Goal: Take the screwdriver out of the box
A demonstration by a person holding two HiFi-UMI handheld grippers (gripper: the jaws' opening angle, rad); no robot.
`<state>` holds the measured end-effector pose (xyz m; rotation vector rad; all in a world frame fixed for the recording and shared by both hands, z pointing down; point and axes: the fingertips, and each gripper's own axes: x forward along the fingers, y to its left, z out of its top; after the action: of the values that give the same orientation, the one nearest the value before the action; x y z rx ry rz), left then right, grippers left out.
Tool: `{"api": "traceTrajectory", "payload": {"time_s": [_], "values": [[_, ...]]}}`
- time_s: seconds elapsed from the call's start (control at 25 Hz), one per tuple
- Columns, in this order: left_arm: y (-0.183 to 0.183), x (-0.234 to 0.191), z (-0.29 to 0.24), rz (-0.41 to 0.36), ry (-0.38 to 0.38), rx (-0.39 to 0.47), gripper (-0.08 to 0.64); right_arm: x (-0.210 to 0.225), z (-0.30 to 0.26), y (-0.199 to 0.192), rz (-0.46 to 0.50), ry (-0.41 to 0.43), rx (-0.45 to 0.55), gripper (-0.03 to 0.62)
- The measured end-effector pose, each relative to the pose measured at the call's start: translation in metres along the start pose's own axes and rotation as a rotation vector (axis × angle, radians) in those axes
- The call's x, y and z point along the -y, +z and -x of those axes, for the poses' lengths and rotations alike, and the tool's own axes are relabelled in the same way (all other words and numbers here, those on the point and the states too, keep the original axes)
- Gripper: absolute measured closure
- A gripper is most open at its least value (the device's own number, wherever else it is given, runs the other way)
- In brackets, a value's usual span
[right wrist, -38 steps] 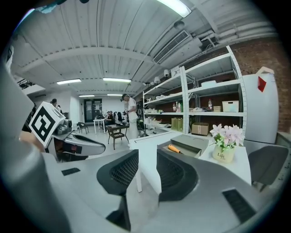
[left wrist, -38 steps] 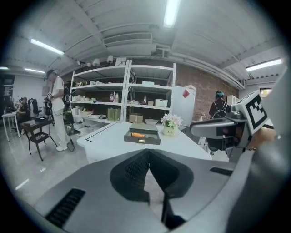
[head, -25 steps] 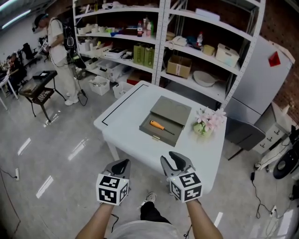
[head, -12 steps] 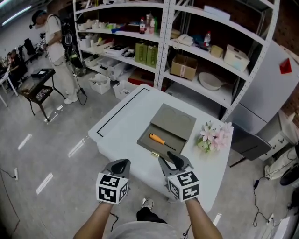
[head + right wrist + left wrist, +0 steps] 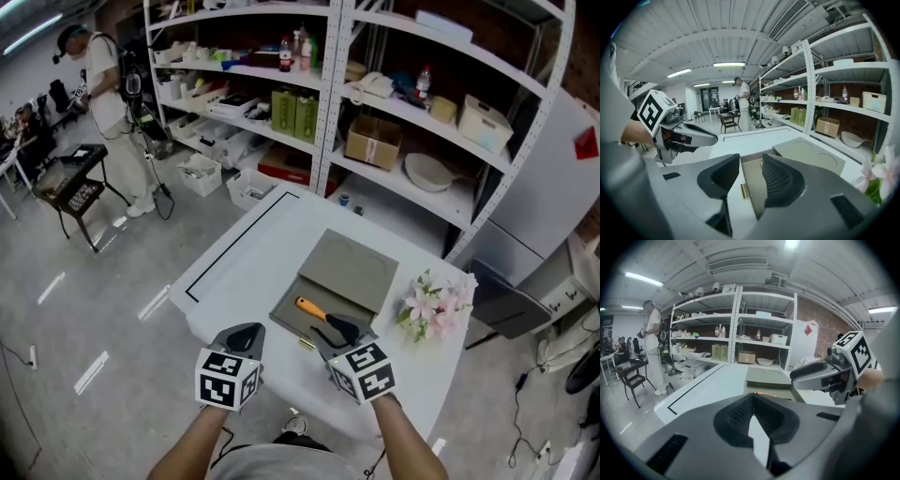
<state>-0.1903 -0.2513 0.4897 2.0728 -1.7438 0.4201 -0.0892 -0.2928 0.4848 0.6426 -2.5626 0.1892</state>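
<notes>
Beyond the right gripper [image 5: 336, 330], white metal shelving [image 5: 333, 84] lines a brick wall [image 5: 589, 56]; glossy grey floor [image 5: 84, 309] spreads to its left, strip lights [image 5: 729, 64] overhead

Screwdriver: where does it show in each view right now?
Head view: screwdriver in the open box, just below centre.
Left gripper view: screwdriver, an orange sliver above the fingers.
Right gripper view: screwdriver, orange, beyond the gap of the opening, empty fingers.
Shared landmark: that grey box, lid open.

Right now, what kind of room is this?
Probably a workshop or lab storeroom: tall metal shelves crowded with supplies, a bare concrete floor, and a white table holding an open grey box.
</notes>
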Motion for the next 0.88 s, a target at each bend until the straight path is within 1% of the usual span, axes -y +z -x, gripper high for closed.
{"api": "traceTrajectory", "payload": {"time_s": [0.16,0.28,0.4,0.68,0.88], "values": [[0.009,-0.008,-0.011,-0.006,0.006,-0.003,0.555,0.010,-0.017,-0.002,0.040,0.029,-0.048,0.434],[0.009,-0.012,-0.018,-0.007,0.006,-0.010,0.555,0.013,-0.026,-0.006,0.062,0.054,-0.084,0.435],[0.010,-0.014,-0.026,-0.011,-0.004,-0.014,0.555,0.013,-0.037,-0.013,0.106,0.077,-0.138,0.439],[0.011,-0.029,-0.051,-0.037,-0.065,-0.040,0.555,0.023,-0.066,-0.033,0.171,0.085,-0.264,0.439],[0.013,-0.047,-0.070,-0.042,-0.115,-0.067,0.555,0.029,-0.084,-0.043,0.169,0.072,-0.344,0.431]]}}
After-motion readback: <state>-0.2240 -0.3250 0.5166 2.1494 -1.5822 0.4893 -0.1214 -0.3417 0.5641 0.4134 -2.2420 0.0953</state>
